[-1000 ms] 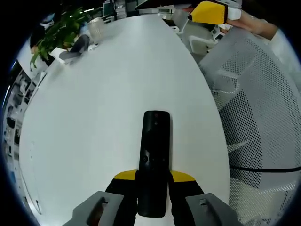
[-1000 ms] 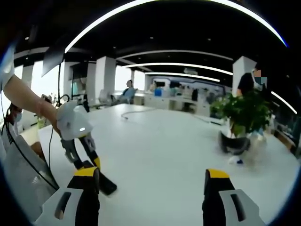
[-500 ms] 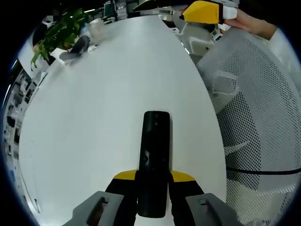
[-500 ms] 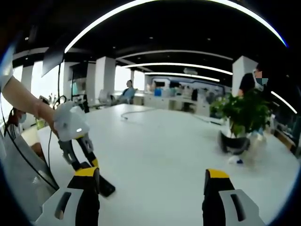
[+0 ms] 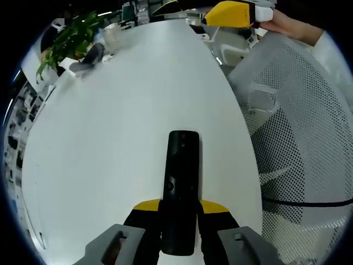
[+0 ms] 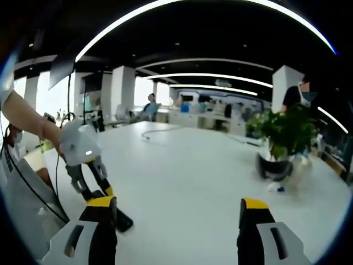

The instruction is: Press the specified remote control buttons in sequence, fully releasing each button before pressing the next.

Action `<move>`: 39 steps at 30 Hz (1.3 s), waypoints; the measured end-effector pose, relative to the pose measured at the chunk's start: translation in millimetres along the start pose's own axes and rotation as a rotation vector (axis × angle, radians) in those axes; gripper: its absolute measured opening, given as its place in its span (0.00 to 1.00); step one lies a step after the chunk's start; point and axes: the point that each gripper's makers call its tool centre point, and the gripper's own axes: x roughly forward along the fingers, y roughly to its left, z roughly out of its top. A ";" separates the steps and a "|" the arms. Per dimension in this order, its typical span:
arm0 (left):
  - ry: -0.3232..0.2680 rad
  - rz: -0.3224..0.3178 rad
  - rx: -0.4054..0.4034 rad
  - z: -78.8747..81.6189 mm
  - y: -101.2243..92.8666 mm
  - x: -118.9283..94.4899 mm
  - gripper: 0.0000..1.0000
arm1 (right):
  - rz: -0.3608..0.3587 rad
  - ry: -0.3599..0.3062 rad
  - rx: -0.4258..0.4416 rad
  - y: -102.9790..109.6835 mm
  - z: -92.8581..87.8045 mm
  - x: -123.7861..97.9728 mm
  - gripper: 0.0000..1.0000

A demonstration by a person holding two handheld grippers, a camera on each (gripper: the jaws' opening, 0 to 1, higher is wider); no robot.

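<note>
Left gripper: clenched on the remote, held over the white table.
Right gripper: jaws wide apart, holding nothing.
Plant: far right on the table.

slim black matt-plastic remote control, faint sheen | broad white table top, smooth, satin | white perforated mesh chair back, rough weave | left gripper: yellow-tipped, grey matt plastic

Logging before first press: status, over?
Left gripper shut on remote. Right gripper open, raised off table. Nothing blocking remote.
</note>
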 end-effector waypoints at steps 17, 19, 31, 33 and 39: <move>-0.024 0.003 -0.017 0.8 -9.1 -0.4 0.24 | 0.005 0.007 -0.005 1.1 -1.2 0.8 0.91; -0.026 0.003 -0.015 1.0 -10.2 -0.4 0.24 | 0.005 0.007 -0.006 1.2 -1.2 0.9 0.91; -0.032 0.002 -0.013 2.0 -16.9 -0.2 0.24 | 0.010 0.011 -0.009 2.6 -1.6 1.1 0.90; -0.033 0.002 -0.014 2.1 -17.8 -0.1 0.24 | 0.010 0.012 -0.010 2.7 -1.8 1.0 0.90; -0.033 0.001 -0.011 2.5 -20.9 0.1 0.24 | 0.010 0.013 -0.011 2.8 -1.8 1.1 0.89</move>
